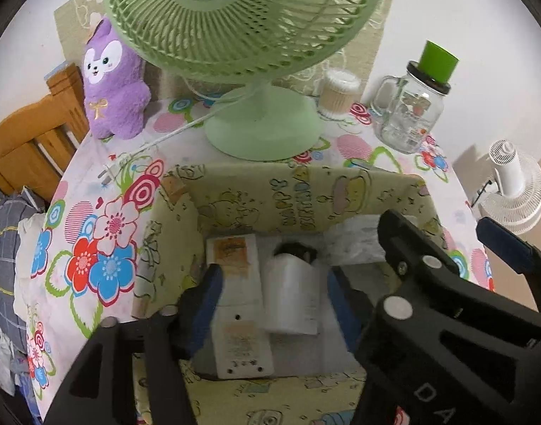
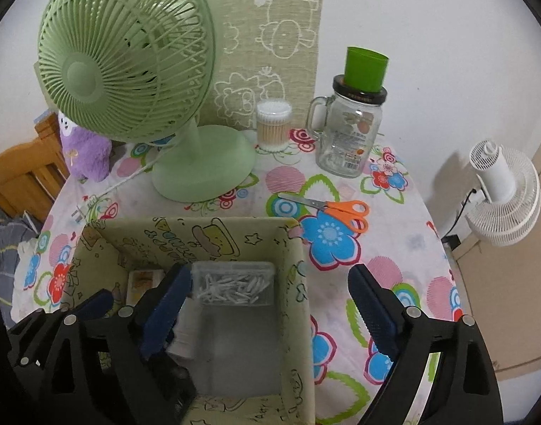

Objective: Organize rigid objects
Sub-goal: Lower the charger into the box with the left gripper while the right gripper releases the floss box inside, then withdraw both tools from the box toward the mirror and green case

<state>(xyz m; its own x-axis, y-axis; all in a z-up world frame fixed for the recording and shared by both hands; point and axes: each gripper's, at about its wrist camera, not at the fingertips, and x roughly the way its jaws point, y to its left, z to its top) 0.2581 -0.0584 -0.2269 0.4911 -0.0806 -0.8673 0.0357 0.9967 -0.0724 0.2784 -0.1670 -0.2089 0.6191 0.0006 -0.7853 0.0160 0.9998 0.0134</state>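
Observation:
A yellow-green cartoon-print box (image 1: 256, 191) (image 2: 235, 233) stands on the flowered table. Inside it lie a white flat device (image 1: 240, 304), a white bottle (image 1: 293, 294) and a clear plastic case of white sticks (image 2: 235, 283). My left gripper (image 1: 274, 297) is open, its fingers down inside the box on either side of the device and bottle, holding nothing. My right gripper (image 2: 270, 304) is open and empty above the box's right wall; its left finger is inside, its right finger outside. Orange scissors (image 2: 337, 210) lie on the table behind the box.
A green desk fan (image 2: 139, 81) stands behind the box, its cord and plug (image 1: 109, 173) trailing left. A purple plush (image 1: 111, 85), a cotton-swab jar (image 2: 274, 124) and a glass mug jar with a green cup on it (image 2: 352, 120) stand at the back. A white fan (image 2: 500, 194) is off the table's right.

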